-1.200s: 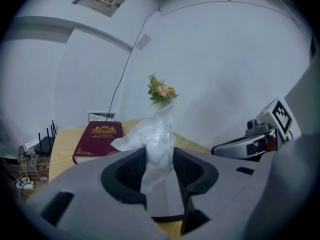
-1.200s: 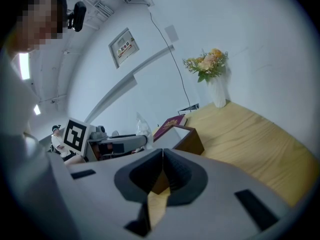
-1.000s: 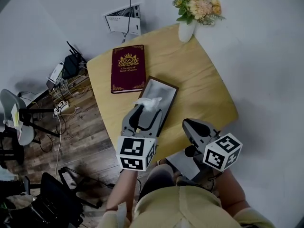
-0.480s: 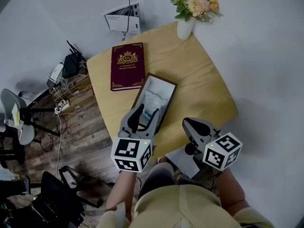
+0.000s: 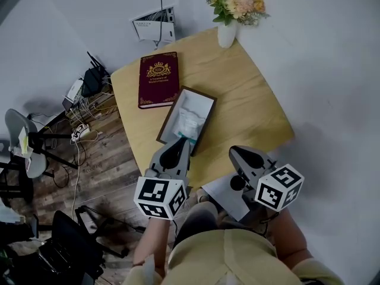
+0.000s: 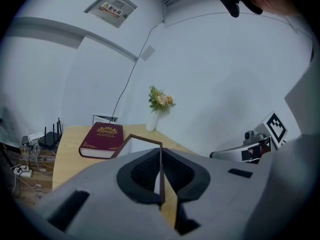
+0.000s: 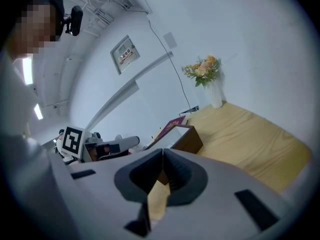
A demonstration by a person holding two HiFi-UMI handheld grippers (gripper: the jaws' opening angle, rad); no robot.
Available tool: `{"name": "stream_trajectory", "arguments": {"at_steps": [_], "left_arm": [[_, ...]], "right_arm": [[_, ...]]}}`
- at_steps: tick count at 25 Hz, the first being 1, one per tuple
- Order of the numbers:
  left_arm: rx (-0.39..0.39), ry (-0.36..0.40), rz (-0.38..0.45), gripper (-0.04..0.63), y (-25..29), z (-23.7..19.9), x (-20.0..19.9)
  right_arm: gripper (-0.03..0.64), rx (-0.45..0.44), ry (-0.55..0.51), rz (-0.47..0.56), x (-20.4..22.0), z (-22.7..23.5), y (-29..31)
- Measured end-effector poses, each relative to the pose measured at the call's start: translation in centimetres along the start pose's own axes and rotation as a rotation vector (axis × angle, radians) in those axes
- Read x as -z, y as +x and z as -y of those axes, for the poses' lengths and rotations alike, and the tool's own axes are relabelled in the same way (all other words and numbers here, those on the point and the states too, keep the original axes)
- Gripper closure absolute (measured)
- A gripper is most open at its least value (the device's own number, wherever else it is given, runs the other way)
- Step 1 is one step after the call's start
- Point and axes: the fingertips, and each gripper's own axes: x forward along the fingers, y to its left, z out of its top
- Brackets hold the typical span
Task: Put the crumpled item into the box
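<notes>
**Two claws shut, the tissue lying in the box**

We see the left gripper (image 5: 183, 142) with its jaws pressed together tip to tip and nothing between them; its own view (image 6: 161, 154) shows the dark pads meeting in one thin line. Half a second ago those jaws stood wide apart, and a second ago the white tissue sat at their tips above the box. The left gripper has also drawn back toward the person, so its tips now lie over the near corner of the box.

The right gripper (image 5: 233, 153) is likewise closed and empty (image 7: 162, 153), and it hangs over the near edge of the table, where it was before.

The crumpled tissue (image 5: 191, 119) lies inside the dark-rimmed box (image 5: 205, 123), apart from both claws. The box stands open on the wooden table (image 5: 249, 100), and its rim shows just beyond the left jaws (image 6: 145, 139).

A maroon book (image 5: 158, 79) with a gold crest lies flat just beside the box's far left side. A white vase of flowers (image 5: 227, 33) stands at the table's far edge, well apart from the box.
</notes>
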Motion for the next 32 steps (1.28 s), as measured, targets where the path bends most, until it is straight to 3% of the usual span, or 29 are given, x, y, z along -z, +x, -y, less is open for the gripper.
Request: {"name": "stream_trajectory", "arguments": {"at_steps": [32], "left_arm": [[-0.093,-0.049,0.031,0.568,-9.5,7.6,3.2]], "right_arm": [[0.586,-0.064,-0.067,0.029,2.3,-2.8,-8.3]]}}
